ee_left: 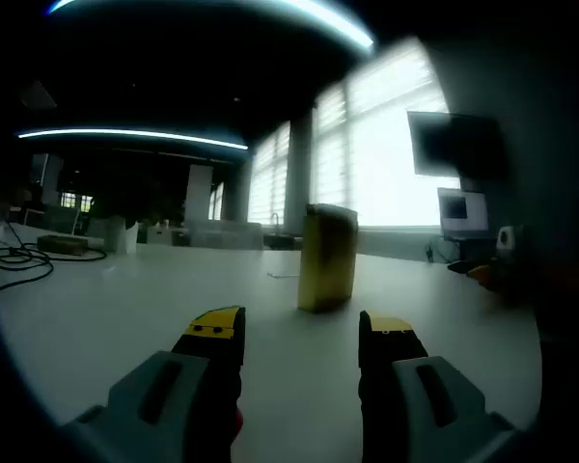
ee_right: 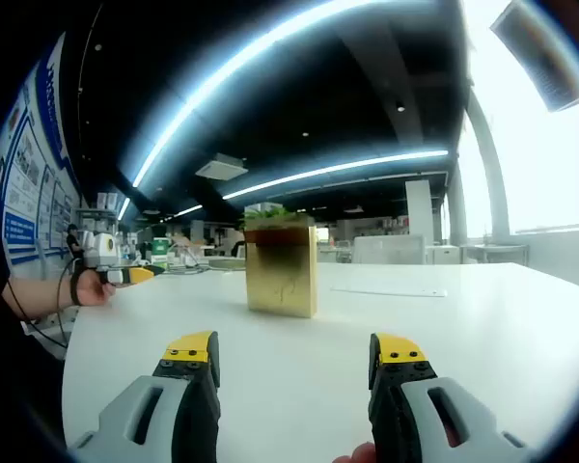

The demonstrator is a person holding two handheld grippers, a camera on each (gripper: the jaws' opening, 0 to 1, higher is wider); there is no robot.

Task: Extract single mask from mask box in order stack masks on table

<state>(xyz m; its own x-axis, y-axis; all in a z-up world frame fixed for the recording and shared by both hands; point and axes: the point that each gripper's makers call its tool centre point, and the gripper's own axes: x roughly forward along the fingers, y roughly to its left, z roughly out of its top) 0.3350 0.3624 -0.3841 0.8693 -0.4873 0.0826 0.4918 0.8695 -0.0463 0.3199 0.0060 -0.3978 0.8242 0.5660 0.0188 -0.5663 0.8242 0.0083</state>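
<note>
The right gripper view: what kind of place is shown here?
Probably a large open office or lab: a long white table holding the mask box, ceiling light strips, posters on a wall and tall bright windows.

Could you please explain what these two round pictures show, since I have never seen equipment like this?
A person holds a hand gripper in each hand, and a fisheye camera rides on each, looking forward along its two yellow-tipped jaws. The left gripper shows in the left gripper view, the right gripper in the right gripper view. Both are open and hold nothing. On the white table stands an upright yellowish mask box, ahead of both grippers and untouched; the left gripper view shows it too. A thin flat white item lies beyond the box; I cannot tell whether it is a mask. The person's other hand with its gripper enters the right gripper view from the left.
</note>
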